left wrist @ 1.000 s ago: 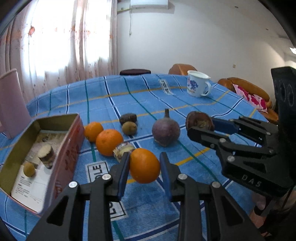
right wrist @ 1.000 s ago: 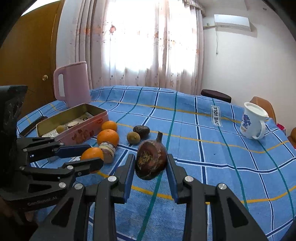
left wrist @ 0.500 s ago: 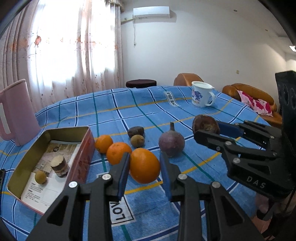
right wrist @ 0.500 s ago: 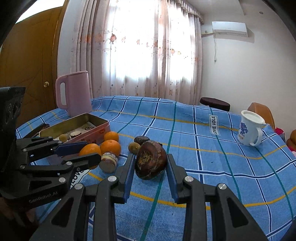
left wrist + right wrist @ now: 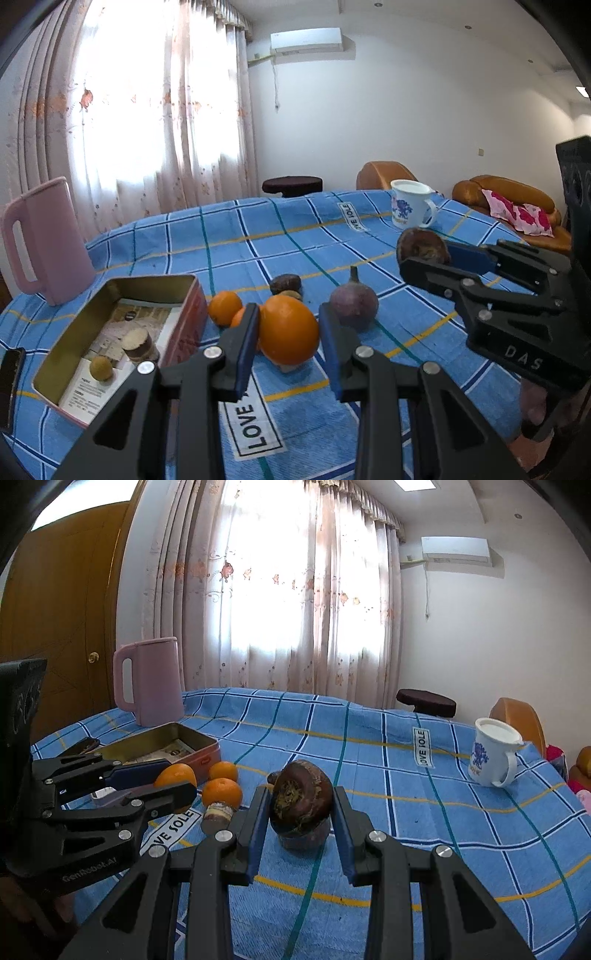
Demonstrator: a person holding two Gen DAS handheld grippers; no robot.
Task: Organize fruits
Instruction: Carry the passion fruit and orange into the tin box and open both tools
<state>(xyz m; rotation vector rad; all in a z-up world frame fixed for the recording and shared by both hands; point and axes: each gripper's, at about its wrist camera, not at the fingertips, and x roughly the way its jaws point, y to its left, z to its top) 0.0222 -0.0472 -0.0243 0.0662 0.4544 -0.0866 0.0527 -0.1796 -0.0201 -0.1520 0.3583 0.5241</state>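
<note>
My left gripper is shut on an orange and holds it above the blue checked tablecloth; it shows in the right wrist view too. My right gripper is shut on a dark brown round fruit, also above the table; that fruit shows in the left wrist view. On the cloth lie two oranges, a purple fruit with a stem, a dark fruit and a small cut piece. An open tin box at the left holds a small yellow fruit and a cut piece.
A pink jug stands behind the tin box. A white mug with a blue pattern stands at the far right of the table. A dark flat object lies at the left edge. Chairs and a stool stand beyond the table.
Both grippers have risen and tilted up with their fruits still held, so the table and fruits sit lower in both views. The loose fruits have not moved.
</note>
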